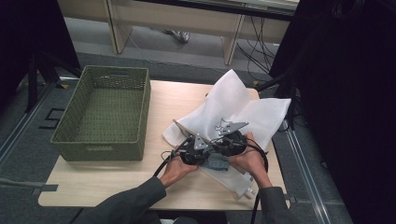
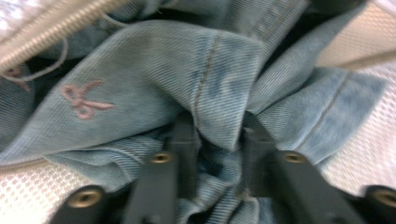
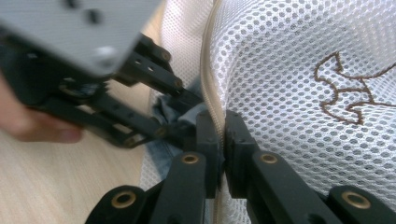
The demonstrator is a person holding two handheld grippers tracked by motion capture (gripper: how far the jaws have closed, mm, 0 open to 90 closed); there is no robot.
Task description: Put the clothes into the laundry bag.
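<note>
A white mesh bag [image 1: 233,107] lies on the wooden table [image 1: 116,182], with a blue denim garment [image 1: 217,163] at its near opening. My left gripper [image 1: 194,151] is shut on a fold of that denim [image 2: 154,70], the jaws pinching it at the left gripper [image 2: 217,135]. A small pink embroidered mark [image 2: 83,99] sits on the denim. My right gripper [image 3: 222,128] is shut on the bag's cream zipper edge [image 3: 210,79], right beside the left gripper [image 3: 184,114]. The mesh bag [image 3: 289,70] carries a brown stitched figure [image 3: 345,93].
A green woven basket [image 1: 105,144] stands on the table's left half with nothing in it. Bare wood lies in front of the basket and hands. Black curtains hang to the right, and desk legs with cables stand behind.
</note>
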